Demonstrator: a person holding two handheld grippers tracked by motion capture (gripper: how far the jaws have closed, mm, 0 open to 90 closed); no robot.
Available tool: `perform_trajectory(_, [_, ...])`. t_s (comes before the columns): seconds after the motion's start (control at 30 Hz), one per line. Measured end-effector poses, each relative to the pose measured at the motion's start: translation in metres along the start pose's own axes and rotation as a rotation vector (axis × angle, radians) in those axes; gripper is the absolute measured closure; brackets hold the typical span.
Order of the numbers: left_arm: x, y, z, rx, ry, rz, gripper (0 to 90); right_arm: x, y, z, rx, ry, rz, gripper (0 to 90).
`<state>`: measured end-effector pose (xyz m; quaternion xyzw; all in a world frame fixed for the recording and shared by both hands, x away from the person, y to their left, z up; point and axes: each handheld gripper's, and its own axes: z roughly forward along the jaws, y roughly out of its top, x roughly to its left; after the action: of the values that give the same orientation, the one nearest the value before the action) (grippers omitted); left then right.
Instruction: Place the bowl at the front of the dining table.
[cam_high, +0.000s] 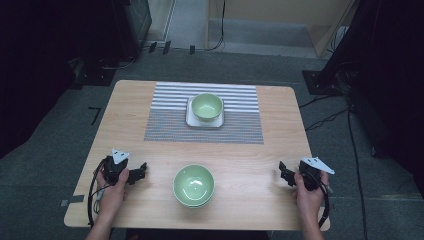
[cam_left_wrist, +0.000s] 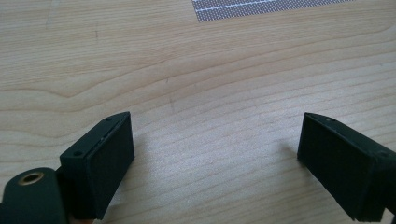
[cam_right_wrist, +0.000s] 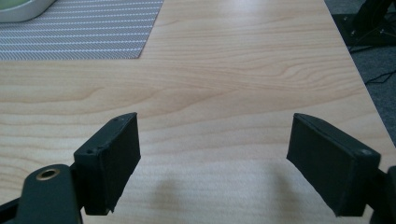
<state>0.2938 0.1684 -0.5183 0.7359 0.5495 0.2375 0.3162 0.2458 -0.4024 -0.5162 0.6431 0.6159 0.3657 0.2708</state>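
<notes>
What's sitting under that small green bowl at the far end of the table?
The small green bowl stands on a white square plate, which lies on a grey striped placemat. The plate's middle is covered by the bowl, so anything there stays hidden.

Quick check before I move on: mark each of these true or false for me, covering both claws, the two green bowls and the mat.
1. The left claw is open with nothing between its jaws. True.
2. The right claw is shut on a bowl. False: it is open and holds nothing.
3. The near bowl stands on bare wood between the two claws. True.
4. The far bowl sits straight on the striped mat. False: it sits on a white square plate that lies on the mat.
5. The near bowl is tipped on its side. False: it stands upright, mouth up.
</notes>
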Motion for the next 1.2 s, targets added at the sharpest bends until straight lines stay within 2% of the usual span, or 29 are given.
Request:
perform_trajectory(0.37, [0.000, 0.000, 0.000, 0.000, 0.000, 0.000, 10.5, -0.006, -0.010, -0.006, 0.027, -0.007, -0.001, 16.4])
perform_trajectory(0.67, [0.000, 0.000, 0.000, 0.000, 0.000, 0.000, 10.5, -0.008, -0.016, -0.012, 0.079, -0.017, 0.004, 16.3])
perform_trajectory(0.93, [0.000, 0.000, 0.000, 0.000, 0.000, 0.000, 10.6, -0.004, -0.023, -0.019, 0.096, -0.038, -0.038, 15.9])
perform_trajectory(1.07, [0.000, 0.000, 0.000, 0.000, 0.000, 0.000, 10.5, 0.001, -0.025, -0.020, 0.112, -0.069, -0.086, 15.7])
perform_trajectory(1.2, [0.000, 0.000, 0.000, 0.000, 0.000, 0.000, 10.6, 0.004, -0.026, -0.021, 0.111, -0.063, -0.092, 15.7])
